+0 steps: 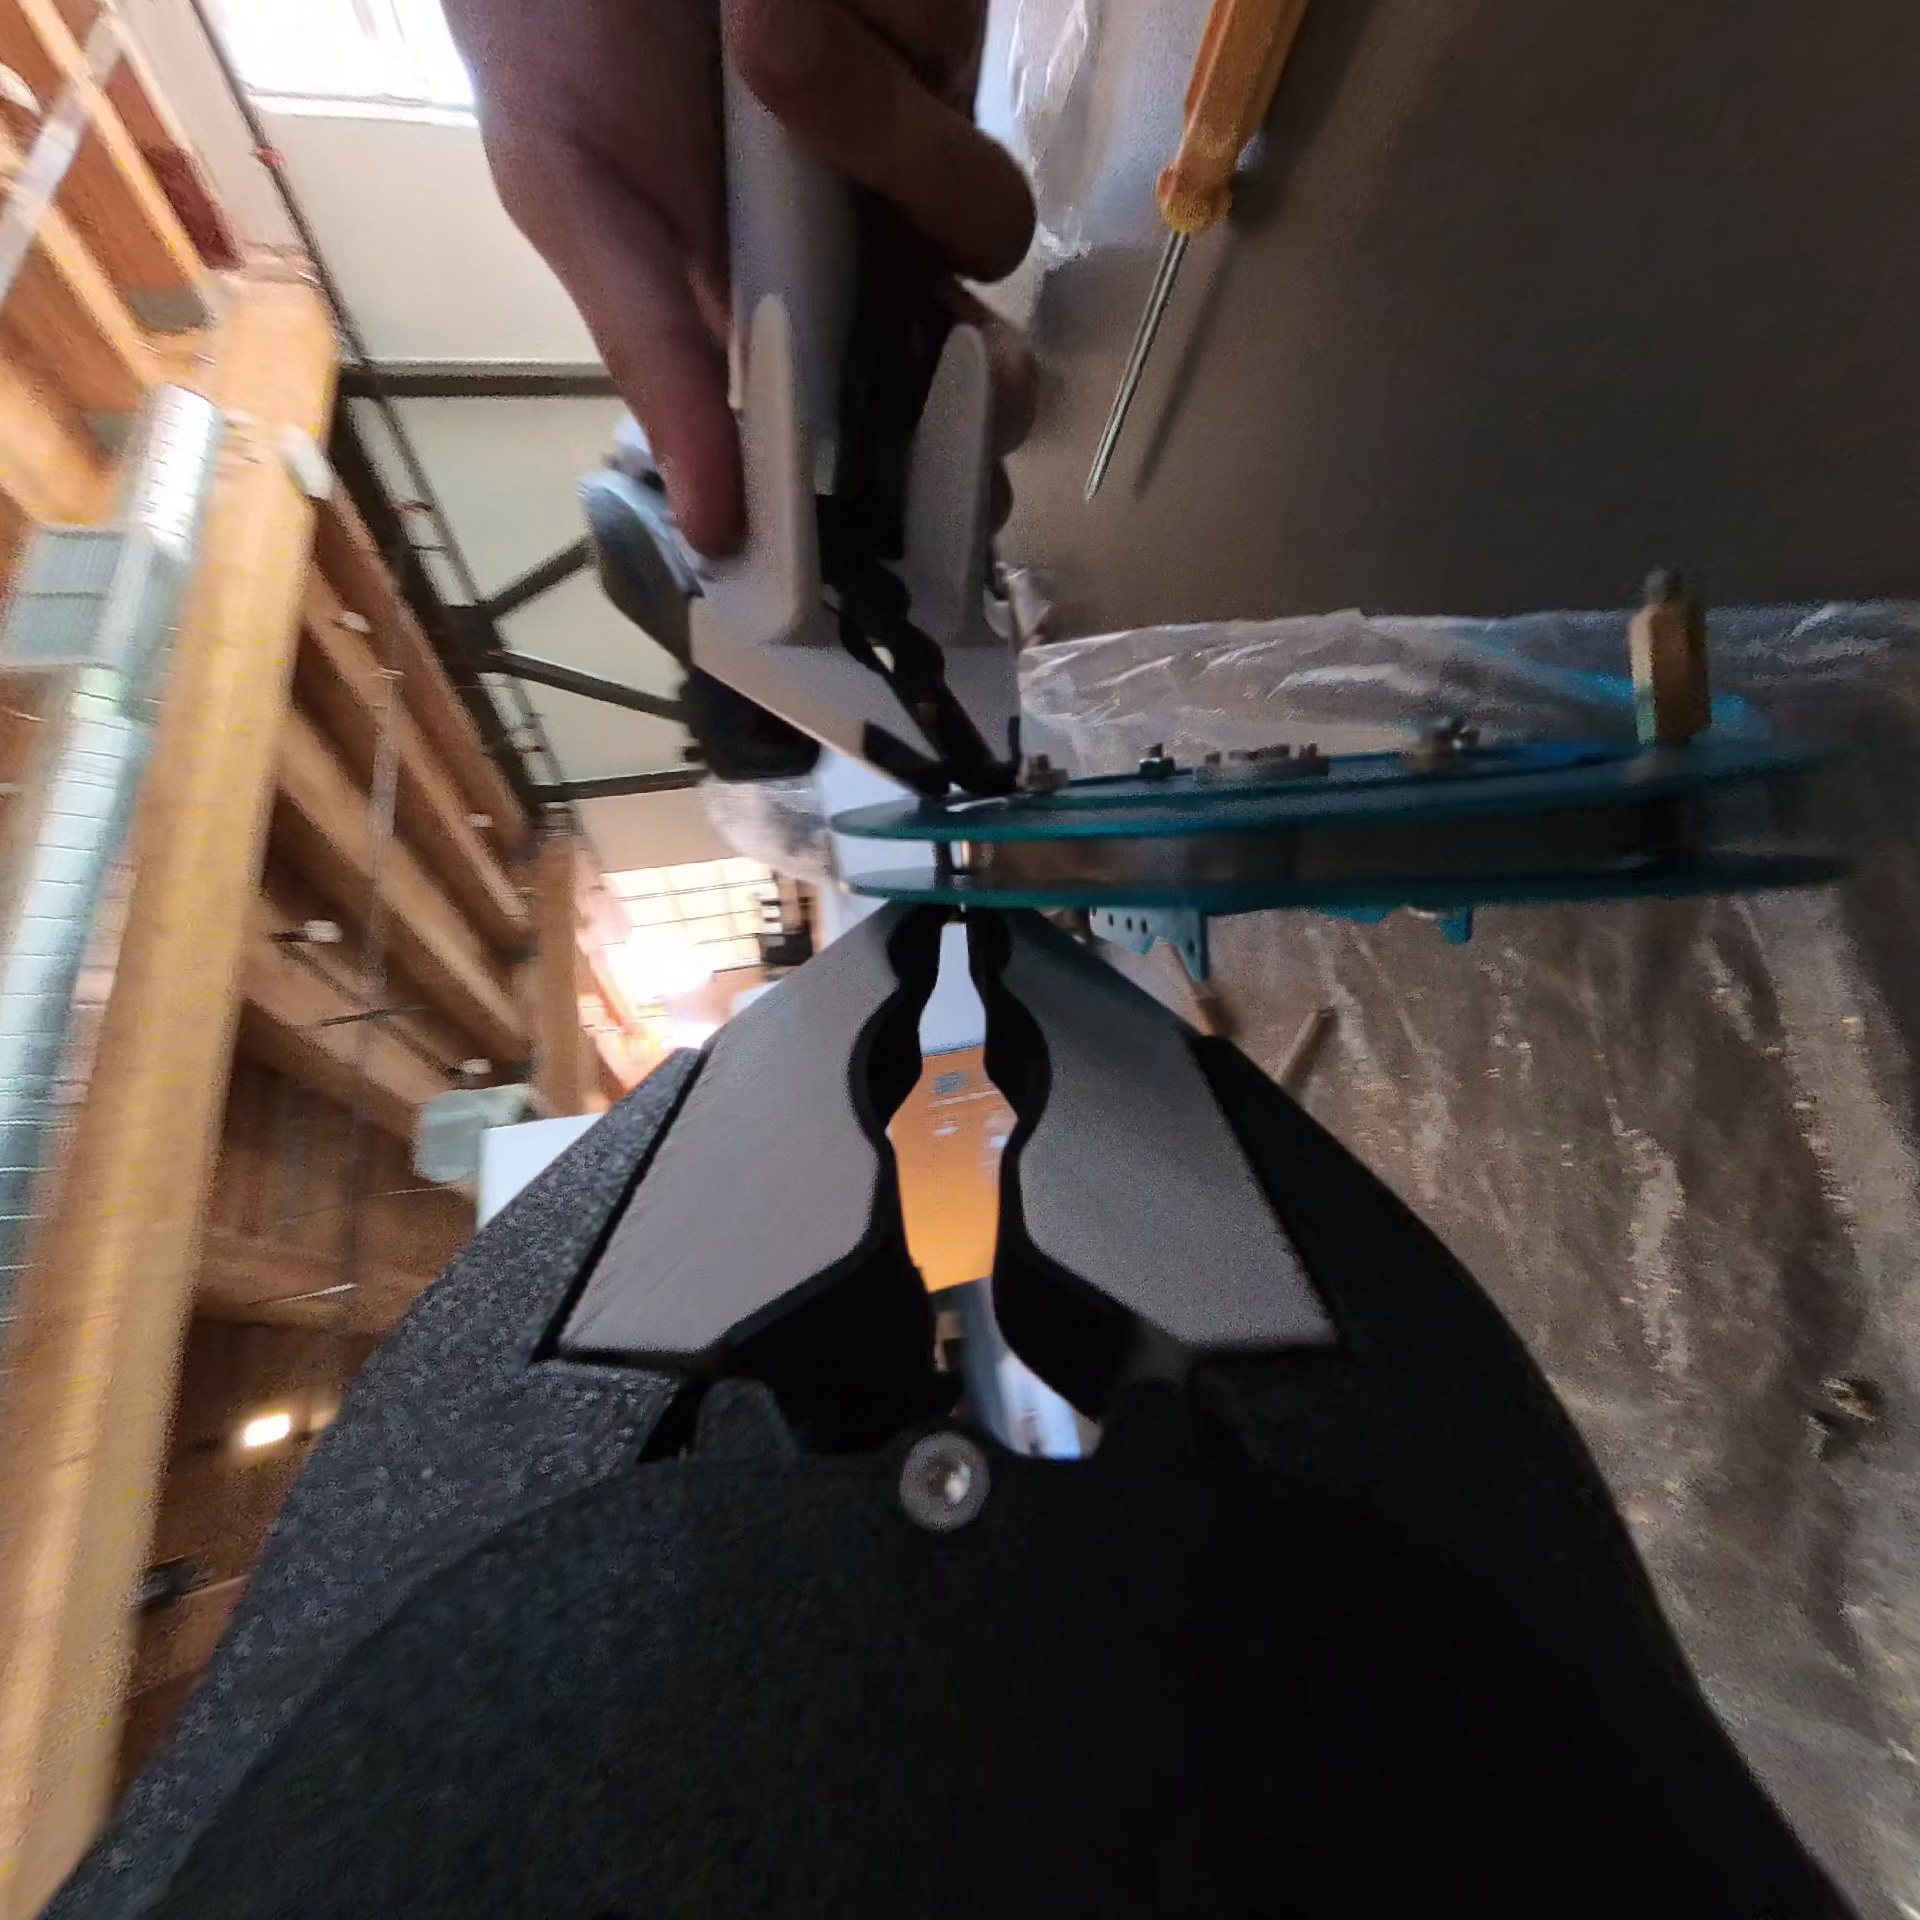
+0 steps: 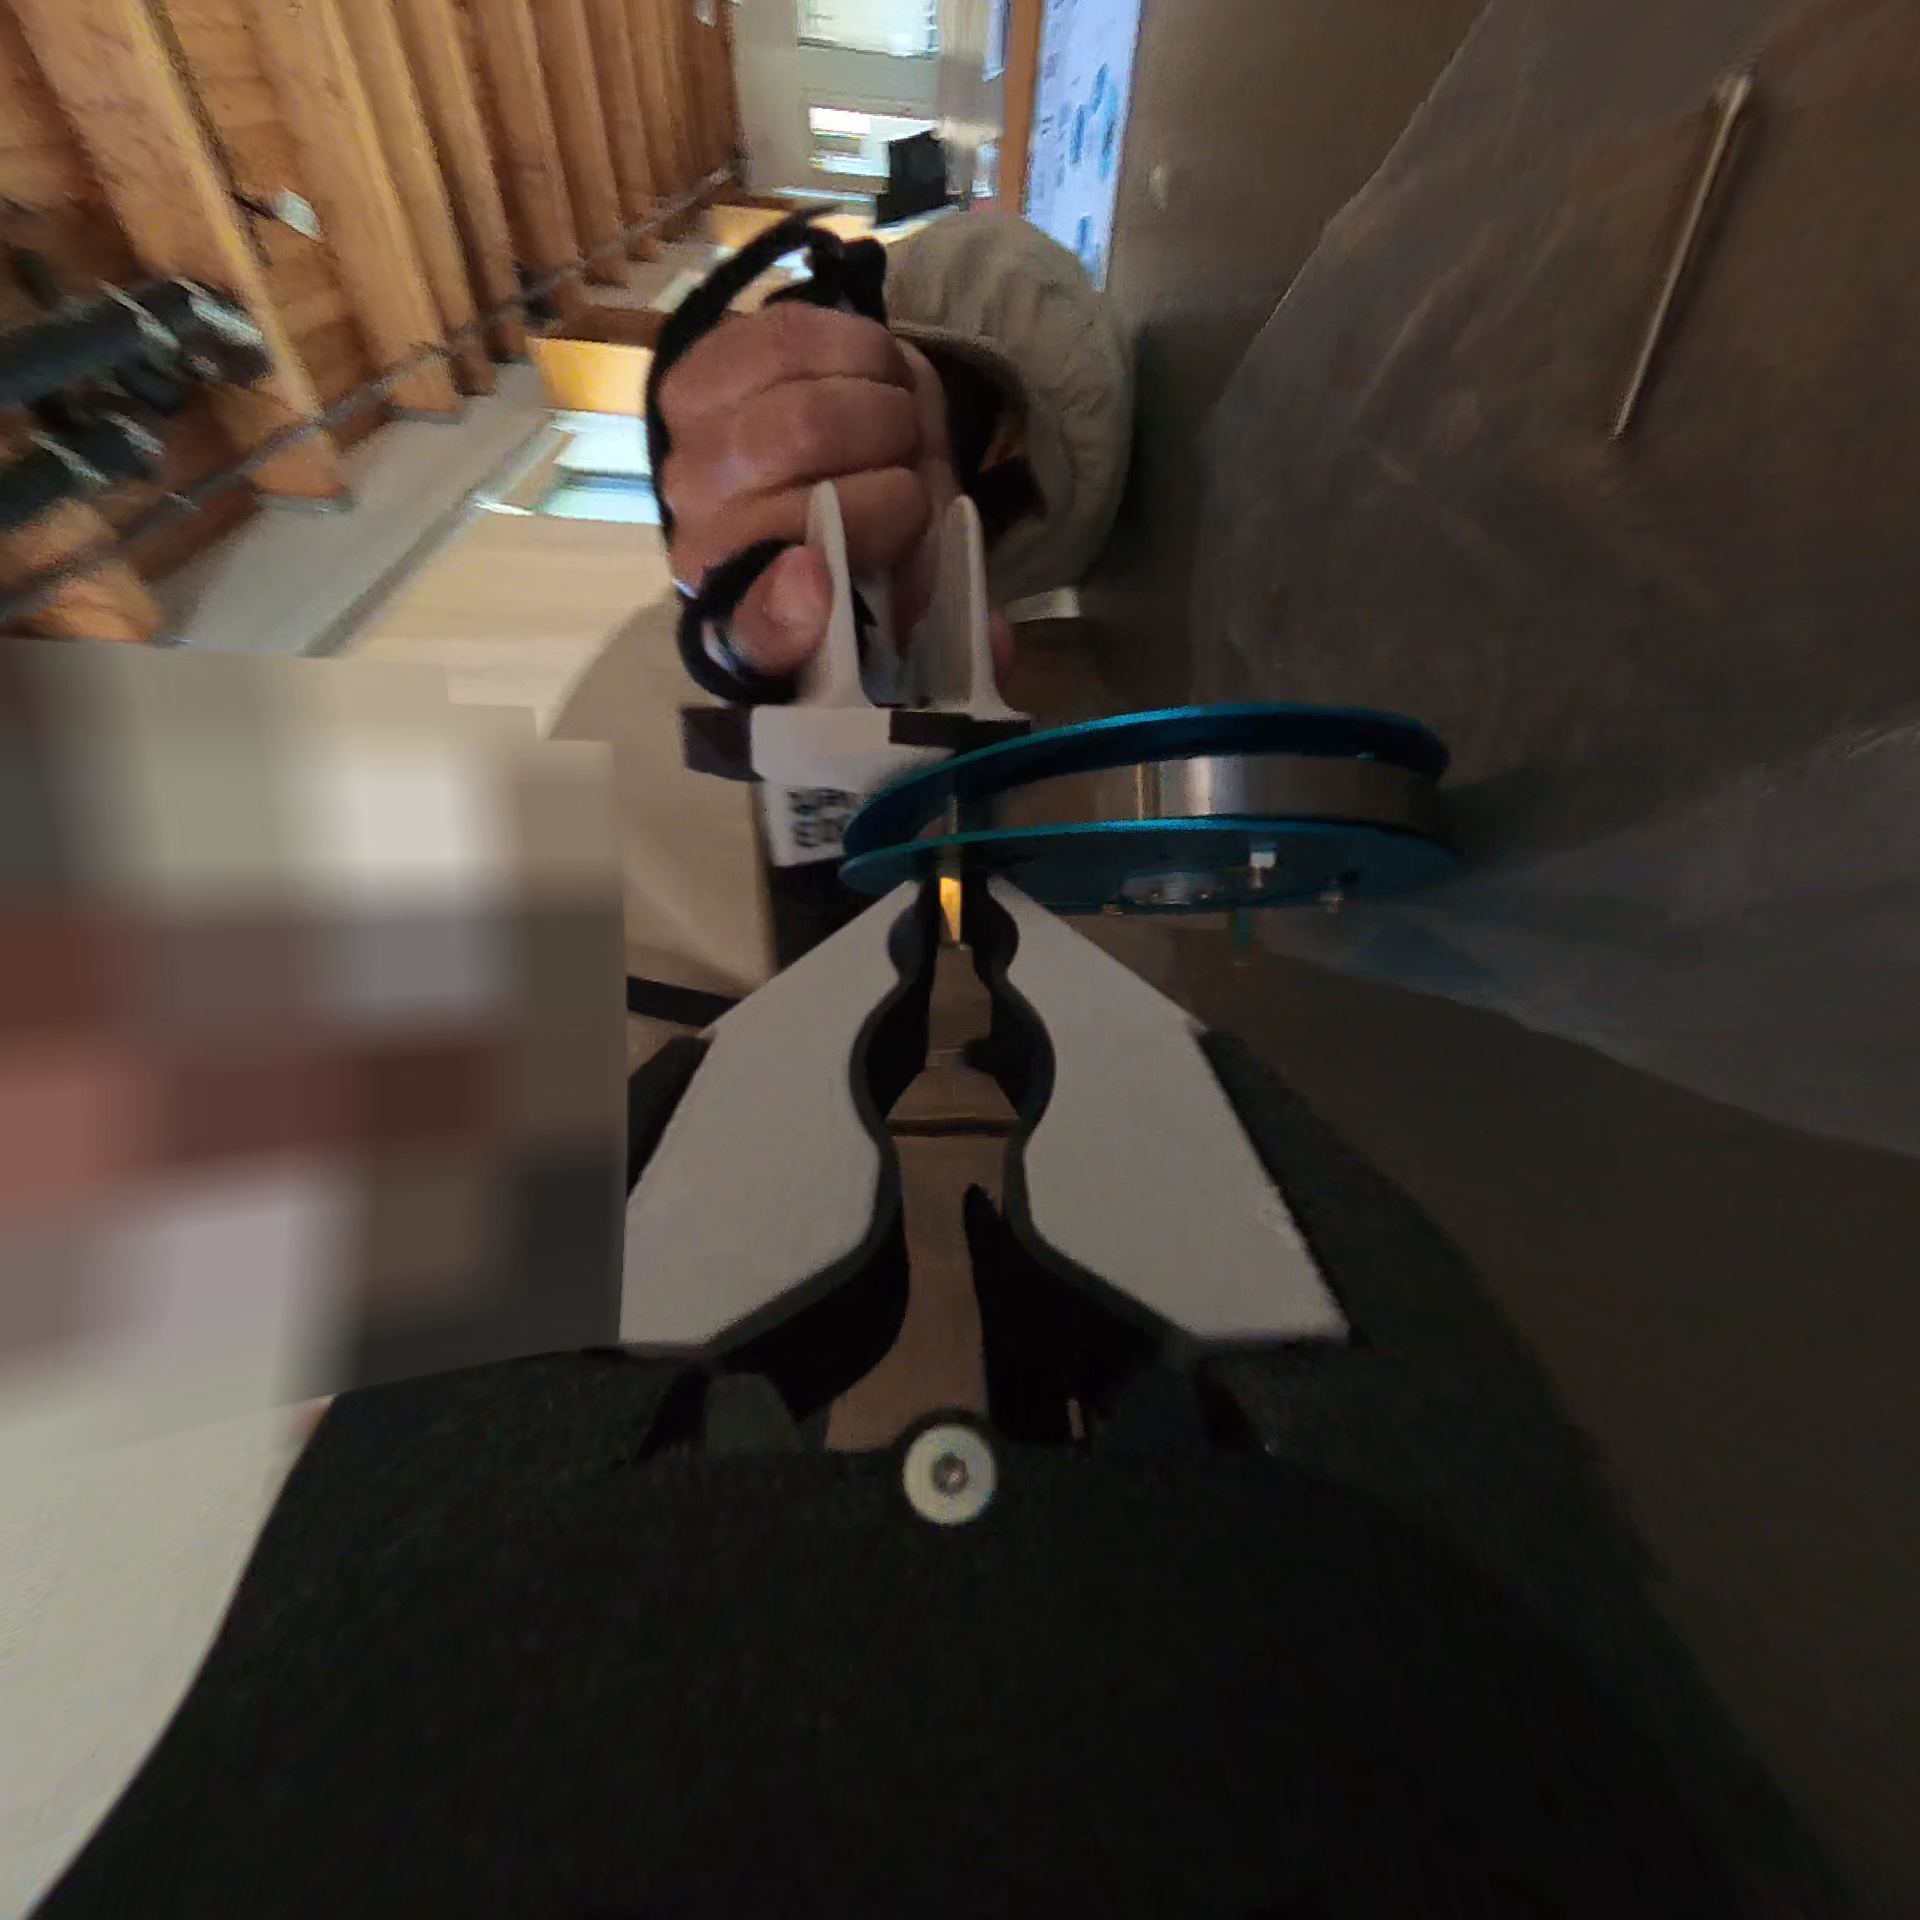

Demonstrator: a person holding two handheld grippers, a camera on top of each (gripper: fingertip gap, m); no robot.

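The blue two-plate assembly (image 1: 1351, 821) looks rigid but fragile: two thin plates on posts around a metal ring, best gripped at the rim. It is held in the air beside the plastic-covered desk (image 1: 1558, 1195). The left hand-held gripper (image 1: 954, 914) and the right hand-held gripper (image 2: 951, 883) each pinch its near rim, nearly closed. An orange-handled screwdriver (image 1: 1216, 135) lies well apart.
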